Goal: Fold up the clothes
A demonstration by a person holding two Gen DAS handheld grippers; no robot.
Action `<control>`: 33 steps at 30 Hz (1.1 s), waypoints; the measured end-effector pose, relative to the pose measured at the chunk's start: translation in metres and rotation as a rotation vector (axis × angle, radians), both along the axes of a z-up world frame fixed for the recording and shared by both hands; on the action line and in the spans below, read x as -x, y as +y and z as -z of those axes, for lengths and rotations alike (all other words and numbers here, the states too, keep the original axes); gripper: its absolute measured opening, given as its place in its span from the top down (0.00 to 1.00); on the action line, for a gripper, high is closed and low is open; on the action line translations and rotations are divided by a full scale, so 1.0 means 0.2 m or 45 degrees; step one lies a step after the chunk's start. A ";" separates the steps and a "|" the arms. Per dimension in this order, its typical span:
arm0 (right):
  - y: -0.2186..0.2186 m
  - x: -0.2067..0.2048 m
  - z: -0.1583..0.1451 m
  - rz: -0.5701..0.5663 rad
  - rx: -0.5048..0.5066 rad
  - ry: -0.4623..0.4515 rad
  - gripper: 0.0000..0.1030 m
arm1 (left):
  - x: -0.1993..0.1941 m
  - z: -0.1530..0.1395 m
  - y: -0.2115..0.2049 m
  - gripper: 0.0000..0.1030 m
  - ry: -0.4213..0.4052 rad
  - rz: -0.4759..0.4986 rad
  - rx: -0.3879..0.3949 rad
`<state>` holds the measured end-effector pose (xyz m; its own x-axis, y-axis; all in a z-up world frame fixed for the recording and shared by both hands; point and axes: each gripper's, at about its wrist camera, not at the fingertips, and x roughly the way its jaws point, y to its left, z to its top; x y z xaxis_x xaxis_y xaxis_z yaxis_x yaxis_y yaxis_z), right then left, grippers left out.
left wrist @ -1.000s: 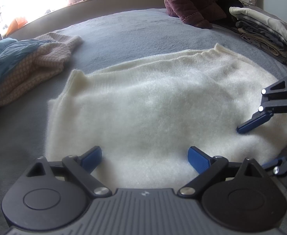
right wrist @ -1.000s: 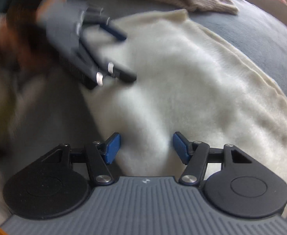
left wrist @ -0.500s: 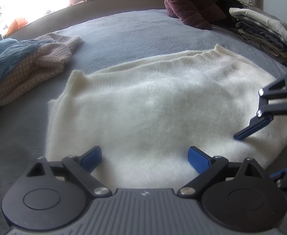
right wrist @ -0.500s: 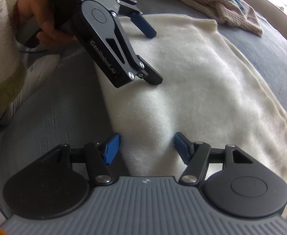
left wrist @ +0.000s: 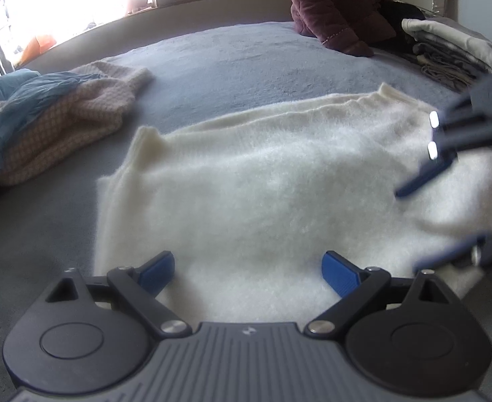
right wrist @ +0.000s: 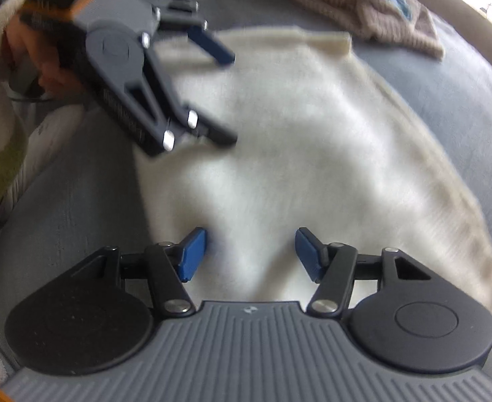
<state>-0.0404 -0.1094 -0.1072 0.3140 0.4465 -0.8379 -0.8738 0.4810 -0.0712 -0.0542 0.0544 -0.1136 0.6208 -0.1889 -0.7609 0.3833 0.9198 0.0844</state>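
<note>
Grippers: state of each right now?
Left gripper: open, empty, over the cream sweater.
Right gripper: open, empty, over the same sweater.

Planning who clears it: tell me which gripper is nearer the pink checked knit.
Left. The left gripper sits at the sweater's side facing the pink checked knit; the right gripper is farther.

black gripper, blue pads, silver screws, ribbed grey body

Right gripper shifted over sweater
Black two-finger right gripper lifted toward 2 o'clock above fluffy cream knitted sweater; now blurred.
</note>
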 end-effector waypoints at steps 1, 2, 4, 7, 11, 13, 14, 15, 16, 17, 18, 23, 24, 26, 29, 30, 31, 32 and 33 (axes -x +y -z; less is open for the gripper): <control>-0.01 -0.02 -0.03 0.023 -0.022 -0.023 0.44 | 0.00 0.00 0.00 0.07 0.000 -0.002 0.000; -0.01 -0.06 -0.04 0.052 -0.036 -0.036 0.44 | -0.01 0.00 0.00 0.07 0.001 -0.004 0.000; -0.03 -0.12 -0.03 0.107 -0.042 -0.047 0.44 | -0.01 0.01 0.01 0.07 0.001 -0.008 -0.001; -0.03 -0.19 0.10 0.153 0.027 -0.003 0.44 | -0.01 0.02 0.00 0.07 -0.002 -0.002 -0.023; -0.06 -0.32 0.01 0.271 -0.065 0.112 0.47 | -0.01 0.01 0.00 0.07 -0.006 0.001 -0.022; -0.07 -0.39 -0.06 0.320 -0.141 0.109 0.47 | -0.02 0.01 0.01 0.07 -0.002 -0.003 -0.013; -0.07 -0.43 -0.10 0.343 -0.180 0.107 0.47 | -0.02 0.01 0.01 0.07 0.000 -0.006 -0.008; -0.07 -0.46 -0.09 0.371 -0.194 0.114 0.47 | -0.03 0.01 0.01 0.07 0.002 -0.007 -0.005; -0.07 -0.50 -0.08 0.402 -0.197 0.125 0.47 | -0.03 0.01 0.01 0.07 0.003 -0.007 -0.001; -0.06 -0.53 -0.03 0.433 -0.189 0.147 0.48 | -0.03 0.01 0.01 0.07 0.004 -0.008 0.003; -0.06 -0.57 0.03 0.473 -0.179 0.188 0.48 | -0.03 0.01 0.02 0.07 0.004 -0.007 0.005; -0.18 -0.69 0.13 0.748 -0.383 0.421 0.49 | -0.02 0.01 0.02 0.07 -0.002 -0.001 0.018; -0.20 -0.69 0.12 0.795 -0.417 0.423 0.49 | -0.03 0.01 0.03 0.07 -0.005 -0.001 0.023; -0.23 -0.67 0.07 0.851 -0.451 0.406 0.49 | -0.04 0.01 0.03 0.07 -0.012 -0.004 0.031; -0.27 -0.63 0.02 0.891 -0.473 0.350 0.49 | -0.06 0.01 0.03 0.07 -0.016 -0.017 0.050; -0.28 -0.61 0.01 0.902 -0.466 0.322 0.49 | -0.06 0.01 0.03 0.07 -0.016 -0.021 0.056; -0.29 -0.59 0.00 0.914 -0.460 0.293 0.49 | -0.07 0.01 0.03 0.07 -0.013 -0.024 0.060; -0.29 -0.59 0.01 0.926 -0.442 0.279 0.49 | -0.08 0.02 0.03 0.07 -0.012 -0.027 0.064; -0.29 -0.59 0.04 0.938 -0.419 0.270 0.49 | -0.08 0.02 0.02 0.07 -0.013 -0.028 0.065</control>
<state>0.0773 -0.1671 -0.1147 0.4719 0.4208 -0.7747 -0.3061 0.9023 0.3036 -0.0386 0.0593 -0.1172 0.6328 -0.2137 -0.7443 0.3624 0.9311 0.0408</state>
